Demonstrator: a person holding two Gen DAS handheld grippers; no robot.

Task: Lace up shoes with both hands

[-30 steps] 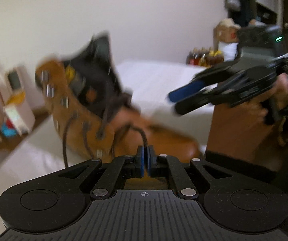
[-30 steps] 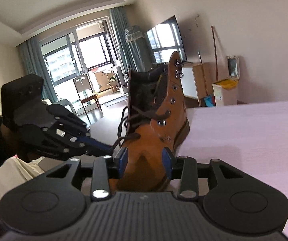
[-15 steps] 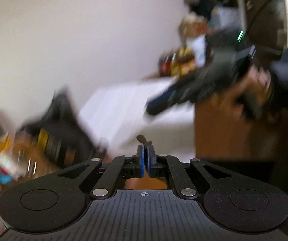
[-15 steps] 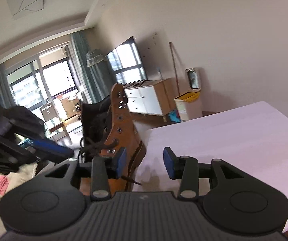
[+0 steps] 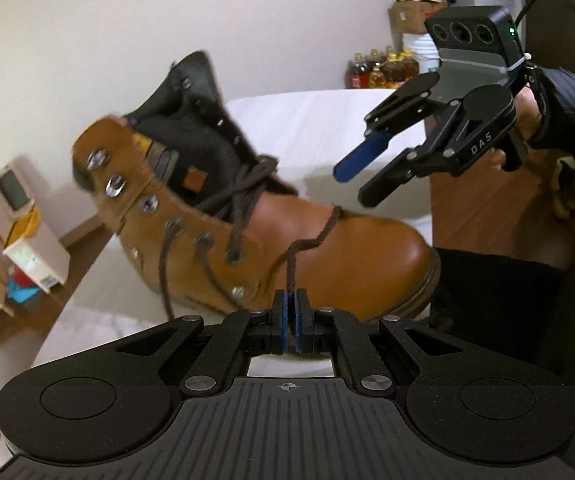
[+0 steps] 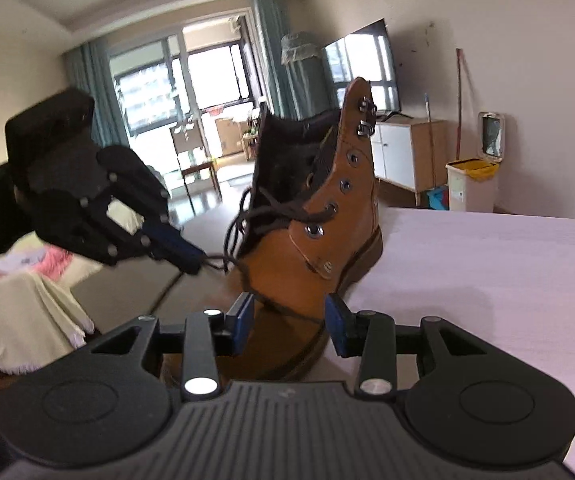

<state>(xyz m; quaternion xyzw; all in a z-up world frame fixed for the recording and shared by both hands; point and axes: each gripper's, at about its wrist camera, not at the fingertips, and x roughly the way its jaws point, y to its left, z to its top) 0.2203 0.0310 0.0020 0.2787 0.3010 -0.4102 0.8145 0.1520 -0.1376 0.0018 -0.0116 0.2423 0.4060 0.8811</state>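
A tan leather boot (image 5: pixel 327 256) lies on the white table (image 5: pixel 327 120), tilted, its toe toward me in the left wrist view. Its dark brown lace (image 5: pixel 307 244) runs loosely through the lower eyelets. My left gripper (image 5: pixel 289 312) is shut on the lace end, just in front of the toe. My right gripper (image 5: pixel 355 186) hangs open above the toe and touches nothing. In the right wrist view the boot (image 6: pixel 327 220) stands beyond my open right gripper (image 6: pixel 289 320). There the left gripper (image 6: pixel 193 262) holds the lace out to the boot's left.
A hand and dark sleeve (image 5: pixel 567 112) hold the right gripper. A bin with a yellow liner (image 6: pixel 473 184) and a white cabinet (image 6: pixel 403 152) stand by the far wall. A cloth-covered sofa (image 6: pixel 15 312) is at the left. Bottles (image 5: pixel 383 68) stand beyond the table.
Both views swung away from the boot half a second ago and are back on it. The left gripper stays shut on the lace. The right gripper stays open near the toe.
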